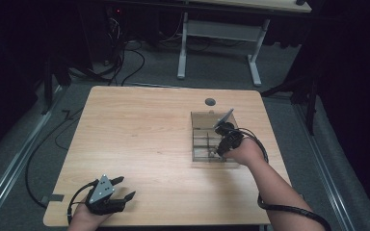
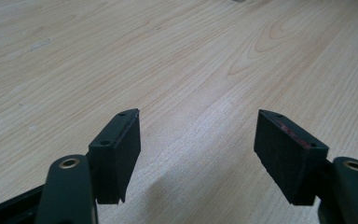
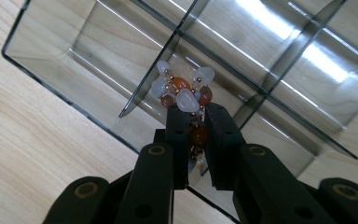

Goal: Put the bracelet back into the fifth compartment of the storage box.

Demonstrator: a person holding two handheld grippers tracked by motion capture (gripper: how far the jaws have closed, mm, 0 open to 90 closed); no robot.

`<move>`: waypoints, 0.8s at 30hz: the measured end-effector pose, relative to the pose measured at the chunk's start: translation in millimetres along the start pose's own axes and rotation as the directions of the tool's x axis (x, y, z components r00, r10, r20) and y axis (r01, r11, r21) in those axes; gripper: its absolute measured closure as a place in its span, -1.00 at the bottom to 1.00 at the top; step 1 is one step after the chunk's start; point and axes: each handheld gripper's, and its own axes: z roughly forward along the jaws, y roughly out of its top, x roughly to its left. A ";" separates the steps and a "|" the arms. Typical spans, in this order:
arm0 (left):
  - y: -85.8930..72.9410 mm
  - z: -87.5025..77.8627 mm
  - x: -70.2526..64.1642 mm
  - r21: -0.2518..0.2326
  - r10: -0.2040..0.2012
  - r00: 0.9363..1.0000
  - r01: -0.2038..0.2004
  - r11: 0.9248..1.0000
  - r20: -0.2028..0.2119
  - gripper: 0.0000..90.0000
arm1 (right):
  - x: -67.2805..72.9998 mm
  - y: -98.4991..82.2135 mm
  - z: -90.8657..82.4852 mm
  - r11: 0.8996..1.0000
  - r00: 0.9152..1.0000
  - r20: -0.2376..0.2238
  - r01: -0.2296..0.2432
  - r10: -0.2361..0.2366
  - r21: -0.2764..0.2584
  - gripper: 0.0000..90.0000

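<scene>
Over the clear divided box (image 3: 65, 65), the right hand-held gripper (image 3: 196, 112) pinches a beaded bracelet (image 3: 182, 91); the left hand-held gripper (image 2: 196, 135) rests wide open, empty, on the counter (image 1: 139, 134).

My left hand (image 1: 84, 217) rests at the near left, wrist low, and carries the left gripper (image 1: 121, 188). The gripper's grey three-cornered plate (image 1: 101, 188) faces up. Its jaws point forward and slightly right, level with the surface and set wide apart. In the left gripper view, the two black pads (image 2: 289, 156) stand well separated with nothing between them.

My right forearm (image 1: 279, 190) extends forward from the near right, its cable looped beside it. My right hand (image 1: 245, 151) tilts the right gripper (image 3: 195, 122) downward, jaws aimed forward and left. In the right gripper view, those jaws are drawn close together, pads nearly parallel, clamping at the tips.
</scene>
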 end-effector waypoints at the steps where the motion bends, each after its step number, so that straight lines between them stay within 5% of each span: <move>1: 0.0 0.0 0.0 -0.001 0.000 1.000 0.000 1.000 0.000 -0.29 | 0.8 -0.1 1.8 1.000 1.000 -0.001 -0.005 0.005 0.004 0.81; 14: 0.0 0.0 0.2 0.001 0.000 1.000 0.000 1.000 0.000 -0.29 | 2.3 0.9 13.4 1.000 1.000 -0.019 0.004 -0.003 0.014 0.76; 24: 0.0 0.0 0.1 0.001 0.000 1.000 0.000 1.000 -0.001 -0.29 | 1.4 3.1 -4.3 1.000 1.000 -0.006 0.012 -0.013 -0.019 0.71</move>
